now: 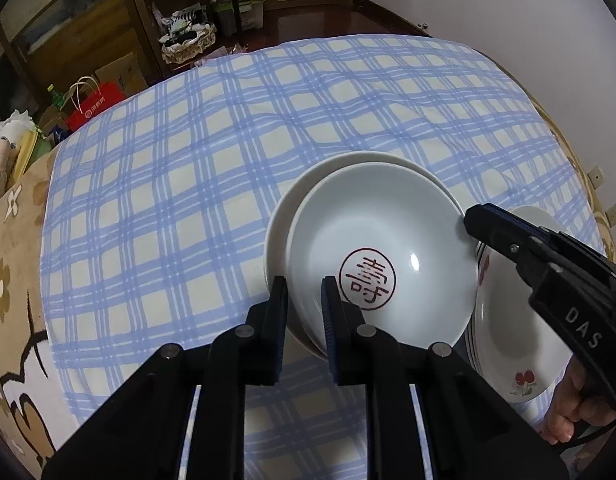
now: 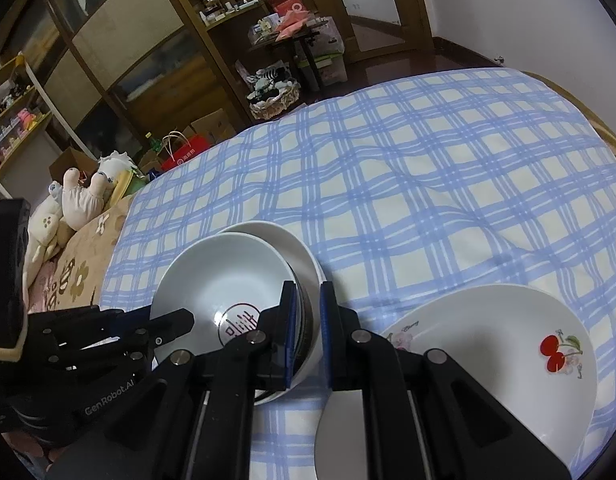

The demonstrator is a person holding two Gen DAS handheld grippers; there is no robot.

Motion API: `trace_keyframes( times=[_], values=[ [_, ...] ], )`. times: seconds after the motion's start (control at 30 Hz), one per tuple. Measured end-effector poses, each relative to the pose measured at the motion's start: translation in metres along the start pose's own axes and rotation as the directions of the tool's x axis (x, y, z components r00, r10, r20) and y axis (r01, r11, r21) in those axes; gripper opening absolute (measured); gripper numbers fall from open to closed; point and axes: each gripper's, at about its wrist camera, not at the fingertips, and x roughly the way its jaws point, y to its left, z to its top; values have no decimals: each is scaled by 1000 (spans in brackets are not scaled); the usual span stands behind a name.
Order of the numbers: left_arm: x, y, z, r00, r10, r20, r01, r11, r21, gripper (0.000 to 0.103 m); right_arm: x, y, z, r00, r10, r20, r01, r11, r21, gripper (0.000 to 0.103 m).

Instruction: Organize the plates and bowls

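1. The left gripper [image 1: 304,308] straddles the near rim of a white glazed ceramic bowl with a red circular seal printed on its floor [image 1: 382,252]; one blue-padded finger sits outside the wall and the other inside. The pads look close on the rim, but I cannot tell whether they actually press it or stand just off it.
2. The right gripper [image 2: 308,320] stands over the right-hand rim of the same bowl stack, one finger inside the rim and one outside. A gap shows between the outer finger and the stack, so its jaws stand released, gripping nothing.
3. The sealed bowl [image 2: 224,284] sits nested, slightly off-centre, in a plain white ceramic bowl [image 1: 280,216] beneath it, whose rim shows past the far and left sides. From the right wrist view, dark-edged rims of further bowls show stacked under them, between the right gripper's fingers.
4. Just to the right of the right gripper lies a stack of white shallow ceramic plates with red cherry motifs [image 2: 488,344]. It sits near the bowl stack; in the left wrist view the plates [image 1: 512,340] lie partly under the right gripper's body.
5. Everything rests on a blue-and-white checked cloth [image 1: 268,128] that stretches away beyond both grippers.
6. Far left of the grippers, past the cloth's edge, lie pale stuffed toys [image 2: 84,196] on a tan flowered blanket [image 2: 76,264].
7. Farthest off stands a red paper bag [image 2: 186,152] on the floor, before brown wooden shelving [image 2: 148,40].
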Motion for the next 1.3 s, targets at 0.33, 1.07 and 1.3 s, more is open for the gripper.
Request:
trace_keyframes(
  times=[0.33,1.07,1.3],
  values=[
    [-26,16,1,993,76,94,-74,997,-23,64,-31,2,15,996,-68,51,71,996,-55,23],
    [-2,70,12,999,29,-17,-32,984,-175,94,-36,-29,24,977,-203,67,202,979,18,103],
    [3,76,11,999,29,-44,-37,981,-188,94,-30,-30,21,972,-227,64,227,974,7,103]
  ],
)
